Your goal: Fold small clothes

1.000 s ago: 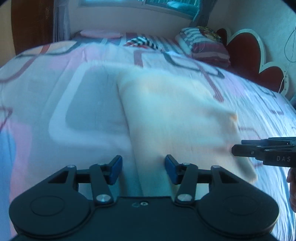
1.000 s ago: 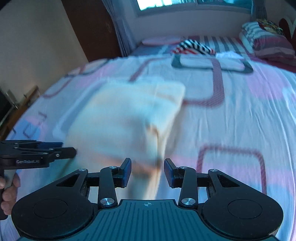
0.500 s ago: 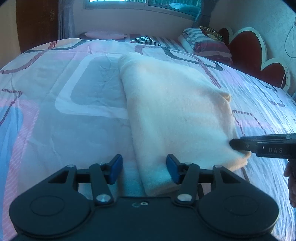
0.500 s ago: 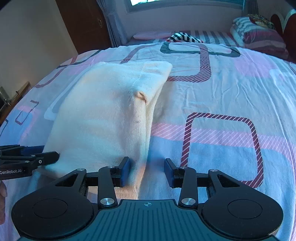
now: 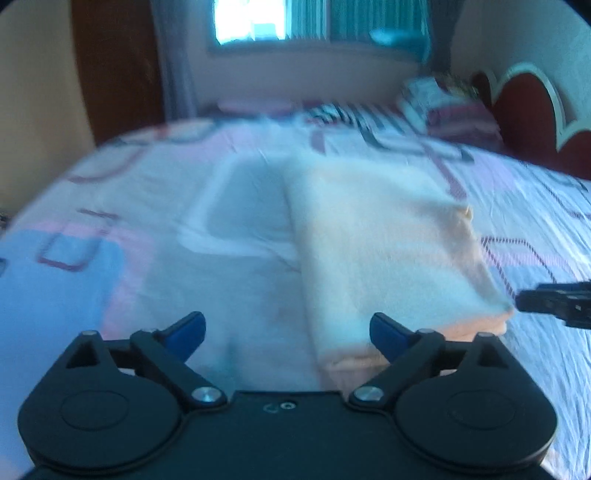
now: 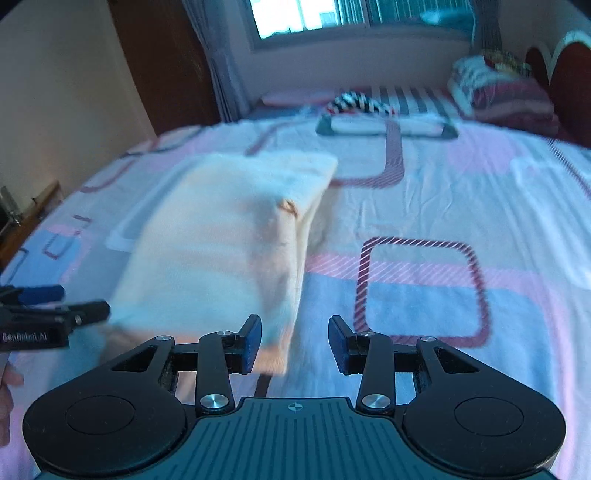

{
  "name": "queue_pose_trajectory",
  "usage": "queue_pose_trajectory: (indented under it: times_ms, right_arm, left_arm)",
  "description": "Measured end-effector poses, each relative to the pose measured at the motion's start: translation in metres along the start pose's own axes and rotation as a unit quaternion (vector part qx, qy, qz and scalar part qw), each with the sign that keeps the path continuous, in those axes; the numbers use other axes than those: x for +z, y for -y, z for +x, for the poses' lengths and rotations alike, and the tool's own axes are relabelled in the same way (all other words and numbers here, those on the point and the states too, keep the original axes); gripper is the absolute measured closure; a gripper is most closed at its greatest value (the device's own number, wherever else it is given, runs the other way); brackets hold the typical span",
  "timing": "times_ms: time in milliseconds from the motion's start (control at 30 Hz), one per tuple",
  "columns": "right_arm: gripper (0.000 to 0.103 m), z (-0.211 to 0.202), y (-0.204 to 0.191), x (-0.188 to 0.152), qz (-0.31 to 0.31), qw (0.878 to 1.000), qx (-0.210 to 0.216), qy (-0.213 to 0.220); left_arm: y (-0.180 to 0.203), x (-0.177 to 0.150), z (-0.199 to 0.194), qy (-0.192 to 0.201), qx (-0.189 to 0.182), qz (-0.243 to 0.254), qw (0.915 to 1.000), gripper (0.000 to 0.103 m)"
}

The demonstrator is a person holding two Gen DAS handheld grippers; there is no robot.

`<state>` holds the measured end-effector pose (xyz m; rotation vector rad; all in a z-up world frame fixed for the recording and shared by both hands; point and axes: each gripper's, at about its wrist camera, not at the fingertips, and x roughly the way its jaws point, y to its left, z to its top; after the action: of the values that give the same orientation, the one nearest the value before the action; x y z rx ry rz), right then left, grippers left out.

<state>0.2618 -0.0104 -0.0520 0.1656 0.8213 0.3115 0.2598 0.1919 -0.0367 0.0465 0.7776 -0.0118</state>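
Note:
A cream garment (image 5: 388,251) lies folded in a rectangle on the patterned bedsheet (image 5: 155,229). My left gripper (image 5: 288,326) hovers at its near left corner. Its jaws are opening wide, and the right fingertip (image 5: 384,328) hangs over the cloth's near edge without pressing it. In the right wrist view the cream garment (image 6: 229,240) sits left of centre. My right gripper (image 6: 295,343) stands part open at its near right corner. That corner reaches just inside the left pad (image 6: 251,343), and bare sheet shows across the rest of the gap. Each gripper shows at the other view's edge, the right gripper (image 5: 554,302) and the left gripper (image 6: 70,301).
Striped pillows (image 5: 454,107) lean on a red headboard (image 5: 528,110) at the far right. A black-and-white striped garment (image 6: 358,103) lies near the bed's far end under a window (image 6: 332,14). A wooden door (image 6: 162,62) and curtain stand at the far left. A hand (image 6: 5,387) shows lower left.
The left jaws have spread wide apart. Both grippers have drawn back a little from the garment, which now sits farther off in both views, folded and flat on the bed.

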Motion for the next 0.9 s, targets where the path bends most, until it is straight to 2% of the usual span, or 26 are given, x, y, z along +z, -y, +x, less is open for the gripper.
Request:
queue_pose_trajectory:
  times_ms: [67, 100, 133, 167, 200, 267, 433, 633, 900]
  right_arm:
    - [0.063, -0.024, -0.001, -0.007, -0.002, 1.000, 0.001, 0.012]
    - [0.059, -0.037, -0.002, -0.011, -0.001, 1.000, 0.003, 0.021]
    - [0.048, -0.050, -0.002, -0.014, 0.000, 0.999, 0.005, 0.034]
    - [0.012, -0.063, -0.003, -0.018, 0.001, 0.999, 0.005, 0.050]
    - [0.000, -0.077, -0.005, -0.021, 0.001, 0.997, 0.000, 0.073]
    - [0.000, -0.105, -0.009, -0.027, -0.010, 0.994, 0.002, 0.112]
    - [0.000, -0.154, -0.016, -0.043, -0.017, 0.989, -0.024, 0.144]
    - [0.000, -0.197, -0.023, -0.069, -0.014, 0.989, -0.041, 0.142]
    - [0.000, -0.239, -0.039, -0.093, -0.019, 0.989, -0.032, 0.140]
  left_arm:
    - [0.000, -0.008, -0.024, 0.009, -0.001, -0.006, 0.9999, 0.005]
    - [0.001, -0.011, -0.037, 0.025, 0.000, -0.007, 0.9997, 0.004]
    - [0.004, -0.018, -0.052, 0.051, 0.002, -0.001, 0.9987, 0.000]
    - [0.009, -0.022, -0.065, 0.068, 0.013, 0.010, 0.9976, 0.000]
    - [0.015, -0.025, -0.076, 0.080, 0.025, 0.019, 0.9963, 0.001]
    - [0.023, -0.032, -0.102, 0.112, 0.030, 0.035, 0.9926, 0.001]
    - [0.033, -0.040, -0.150, 0.146, 0.018, 0.027, 0.9888, 0.000]
    - [0.041, -0.053, -0.191, 0.152, 0.027, 0.026, 0.9877, 0.000]
    - [0.042, -0.079, -0.235, 0.144, 0.026, -0.002, 0.9892, 0.000]
